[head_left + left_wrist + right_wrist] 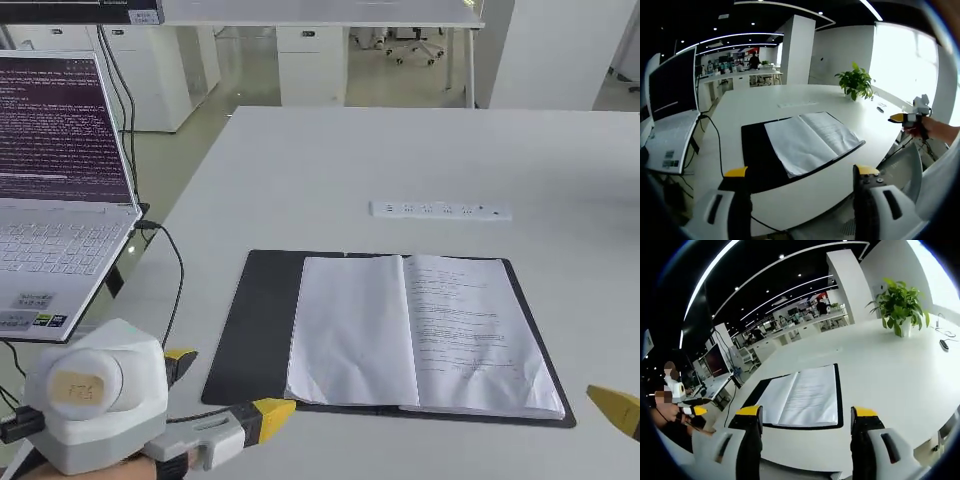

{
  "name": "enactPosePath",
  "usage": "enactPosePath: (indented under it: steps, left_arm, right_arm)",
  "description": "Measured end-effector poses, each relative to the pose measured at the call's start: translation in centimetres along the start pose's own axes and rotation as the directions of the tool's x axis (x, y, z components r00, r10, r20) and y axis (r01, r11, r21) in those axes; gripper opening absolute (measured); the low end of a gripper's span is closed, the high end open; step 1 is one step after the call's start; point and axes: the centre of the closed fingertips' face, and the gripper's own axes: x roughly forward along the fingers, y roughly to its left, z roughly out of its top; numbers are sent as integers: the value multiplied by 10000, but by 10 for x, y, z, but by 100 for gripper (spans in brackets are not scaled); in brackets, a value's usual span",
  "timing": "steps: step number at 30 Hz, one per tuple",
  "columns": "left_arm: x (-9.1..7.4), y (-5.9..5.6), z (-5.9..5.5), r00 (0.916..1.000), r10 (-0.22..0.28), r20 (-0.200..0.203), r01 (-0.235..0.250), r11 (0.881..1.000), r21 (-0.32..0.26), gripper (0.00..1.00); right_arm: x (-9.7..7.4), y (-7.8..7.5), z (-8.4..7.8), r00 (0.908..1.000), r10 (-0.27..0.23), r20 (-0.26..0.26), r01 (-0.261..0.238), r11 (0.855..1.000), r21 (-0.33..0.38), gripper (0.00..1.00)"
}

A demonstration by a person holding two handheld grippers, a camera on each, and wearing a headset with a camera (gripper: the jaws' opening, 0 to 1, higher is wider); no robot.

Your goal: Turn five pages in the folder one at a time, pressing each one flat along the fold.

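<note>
Black folder [255, 320] with white pages [355, 330], the right one lined with grey print, on pale grey-white surface [330, 170]; yellow-tipped white fingers [270, 411]; laptop screen [60, 140] dark purple with white text; green plant [856, 82].

The left hand-held gripper [801, 171] has two broad jaws of pale grey plastic, each ending in a yellow cap [736, 172] at the tip. The faces that the jaws turn toward each other are black. Behind each cap, toward the handle, a long dark slot [715, 209] is sunk into the grey outer shell, and two small dark marks sit just behind the cap of one jaw. From the head view the same gripper [226, 385] shows its grey shell and yellow tips. The right hand-held gripper [806, 411] is built alike: grey shells, black inner faces, yellow caps, dark slots.
</note>
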Motion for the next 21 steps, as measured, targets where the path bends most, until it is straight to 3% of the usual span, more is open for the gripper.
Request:
enactPosePath:
  steps: [3, 6, 16, 21]
  left_arm:
    - [2, -4, 2, 10000, -7, -14, 7, 10000, -42, 92]
    - [3, -7, 4, 10000, -69, -6, 69, 9999, 93, 92]
    - [16, -11, 5, 9997, -111, -206, 116, 9997, 223, 92]
    - [32, -15, -1, 9994, -193, -288, 203, 9992, 341, 88]
  right_arm:
    - [-1, 3, -3, 9999, 87, -127, -86, 9999, 94, 79]
    - [-1, 3, -6, 9997, 40, -261, -39, 10000, 52, 83]
    - [1, -6, -12, 9985, -87, -532, 91, 9999, 60, 82]
    - [5, -12, -17, 9975, -115, -694, 107, 9999, -109, 79]
